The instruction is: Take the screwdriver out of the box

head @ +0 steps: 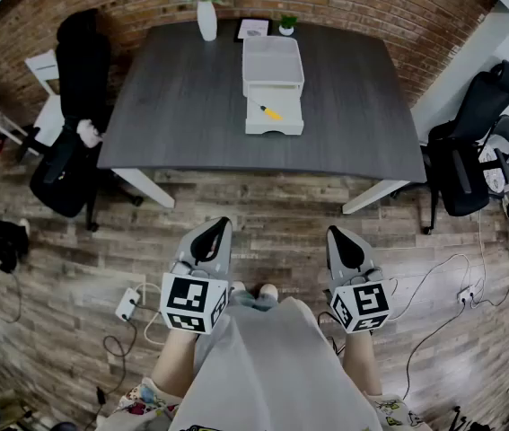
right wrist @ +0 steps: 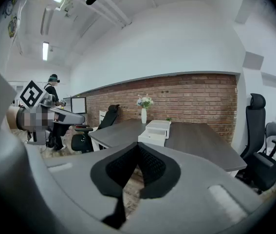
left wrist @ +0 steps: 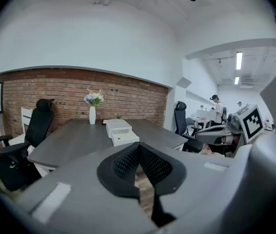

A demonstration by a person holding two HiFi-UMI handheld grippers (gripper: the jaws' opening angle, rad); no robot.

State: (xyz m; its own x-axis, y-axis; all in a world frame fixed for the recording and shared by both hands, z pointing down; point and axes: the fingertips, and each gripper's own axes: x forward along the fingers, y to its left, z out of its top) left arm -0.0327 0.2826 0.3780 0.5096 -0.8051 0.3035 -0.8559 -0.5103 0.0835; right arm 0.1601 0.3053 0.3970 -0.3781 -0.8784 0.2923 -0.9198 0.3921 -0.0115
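A white box (head: pixel 273 65) sits on the dark grey table (head: pixel 182 106), its drawer (head: pixel 275 115) pulled out toward me. Inside the drawer lies a small yellow screwdriver (head: pixel 271 112). My left gripper (head: pixel 220 225) and right gripper (head: pixel 337 233) hang over the wood floor, well short of the table's near edge. Both are shut with nothing between the jaws. The box (left wrist: pixel 118 131) appears far ahead in the left gripper view, past my left gripper (left wrist: pixel 138 149). In the right gripper view the box (right wrist: pixel 156 131) lies beyond my right gripper (right wrist: pixel 138 147).
A white vase with flowers (head: pixel 206 12), a framed card (head: pixel 253 29) and a small potted plant (head: pixel 286 25) stand at the table's far edge. Black office chairs (head: pixel 79 124) (head: pixel 469 146) flank the table. Power strips and cables (head: pixel 130 305) lie on the floor. People (left wrist: pixel 217 108) stand farther off.
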